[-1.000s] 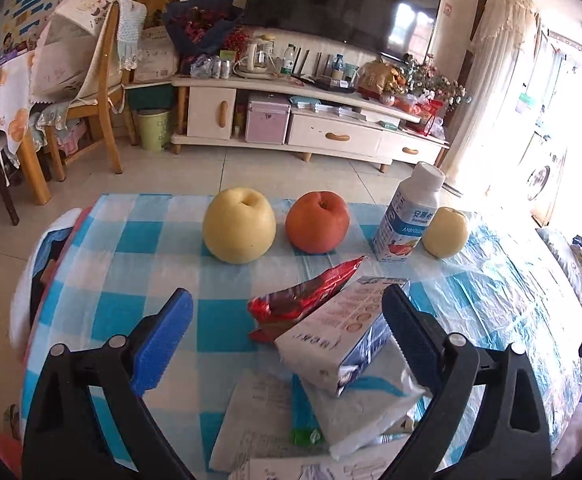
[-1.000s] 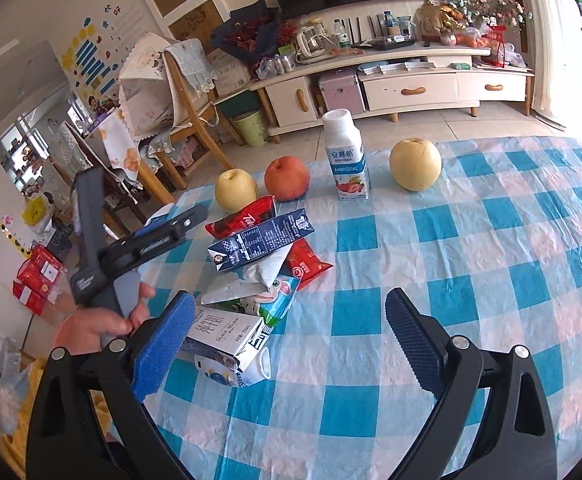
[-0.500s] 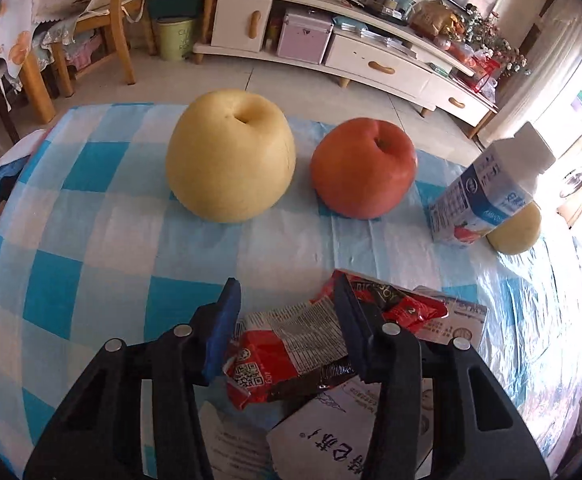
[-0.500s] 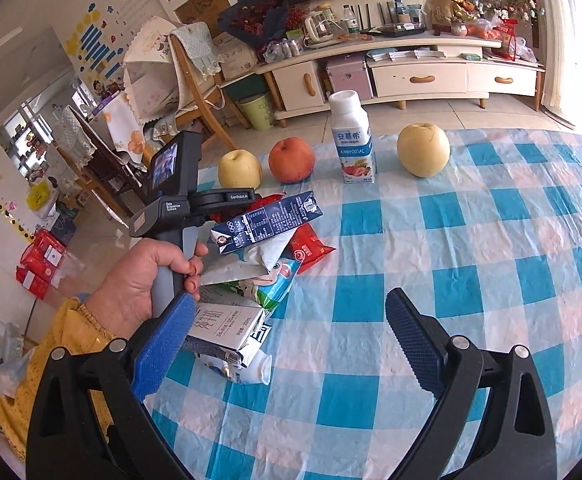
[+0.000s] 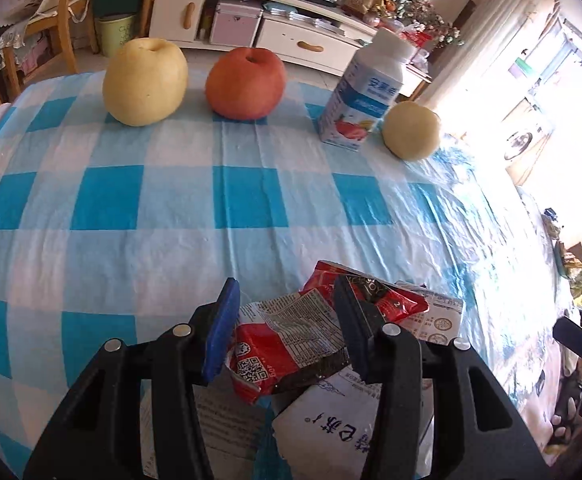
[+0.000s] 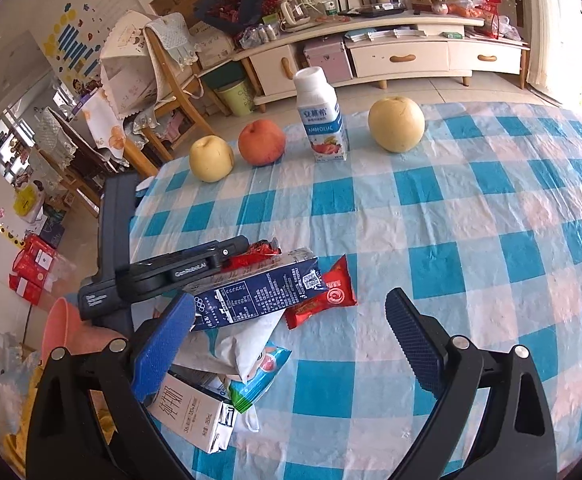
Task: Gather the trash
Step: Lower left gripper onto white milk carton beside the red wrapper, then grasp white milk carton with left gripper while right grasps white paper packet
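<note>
Left gripper (image 5: 287, 320): fingers closed on red snack wrapper (image 5: 291, 336), atop trash pile (image 6: 227, 344) at desk (image 6: 471, 208) edge. Right gripper (image 6: 287, 340): fingers wide apart, holding nothing, above pile.

The left gripper (image 5: 287, 320) pinches a red snack wrapper (image 5: 291, 340) above a white carton (image 5: 331, 424); 2 yellow pears (image 5: 145, 82), an apple (image 5: 245, 83) and a bottle (image 5: 361, 100) stand beyond.

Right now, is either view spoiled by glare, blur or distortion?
Left wrist: window light blows out the right edge and puts sheen on the tablecloth; wrapper print stays sharp. Right wrist: evenly lit, carton text legible. Both: fisheye bends the checks.
</note>
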`<state>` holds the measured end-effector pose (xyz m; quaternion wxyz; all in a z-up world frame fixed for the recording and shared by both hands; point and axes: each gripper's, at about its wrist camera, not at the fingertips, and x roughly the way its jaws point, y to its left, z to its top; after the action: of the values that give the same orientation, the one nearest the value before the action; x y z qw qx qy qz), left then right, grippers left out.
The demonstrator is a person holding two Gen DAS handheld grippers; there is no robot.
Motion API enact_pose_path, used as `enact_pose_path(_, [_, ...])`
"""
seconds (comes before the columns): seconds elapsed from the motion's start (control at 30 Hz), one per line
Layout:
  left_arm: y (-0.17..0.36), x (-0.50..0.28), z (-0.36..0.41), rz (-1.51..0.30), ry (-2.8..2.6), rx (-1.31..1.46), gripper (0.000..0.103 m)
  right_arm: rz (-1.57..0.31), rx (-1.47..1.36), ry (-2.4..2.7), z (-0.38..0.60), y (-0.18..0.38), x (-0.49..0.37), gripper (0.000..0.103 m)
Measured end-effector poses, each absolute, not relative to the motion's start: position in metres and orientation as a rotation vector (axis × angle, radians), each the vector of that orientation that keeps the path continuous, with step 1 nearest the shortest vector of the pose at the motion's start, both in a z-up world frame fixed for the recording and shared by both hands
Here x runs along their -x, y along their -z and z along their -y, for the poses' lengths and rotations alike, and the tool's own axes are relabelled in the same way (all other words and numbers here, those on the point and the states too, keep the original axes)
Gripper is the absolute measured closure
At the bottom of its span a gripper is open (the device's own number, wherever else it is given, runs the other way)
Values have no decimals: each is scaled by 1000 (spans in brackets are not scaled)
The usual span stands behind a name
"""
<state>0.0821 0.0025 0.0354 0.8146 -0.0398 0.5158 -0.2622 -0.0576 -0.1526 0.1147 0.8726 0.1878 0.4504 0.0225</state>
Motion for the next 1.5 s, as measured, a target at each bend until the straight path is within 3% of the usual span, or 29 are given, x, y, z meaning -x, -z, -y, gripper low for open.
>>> enact_pose_path(0.07, [-37,-79,-5,-1105,599,78,37,-980,-398,-54,152,-106,55,8])
enact_pose_path(0.1, [-37,-78,-7,-1111,620,73,36,-998,-405,-57,152,-101,55,8])
enact_pose_path(0.37, [-35,-70,-5,-1144,747,52,32,-1114,-523,-114,153,-69,49,8])
enact_pose_path(0.43, [-38,-68,-9,-1119,721,40,28,-1128,-524,-96,156,-65,49,8])
enact_pose_path(0.7, [-74,-34,-68,-982,644,83,28,-1155,-538,-99,156,-59,49,8])
enact_pose_path(0.9, [-92,48,-83,-885,807,-206,21,-1145,-449,-229,126,-70,55,8])
enact_pose_path(1.23, [-27,160,-45,-860,939,-752,21,-1229,-402,-299,88,-52,61,8])
enact_pose_path(1.5, [-16,153,-41,-824,868,-766,20,-1204,-615,-278,92,-31,57,8])
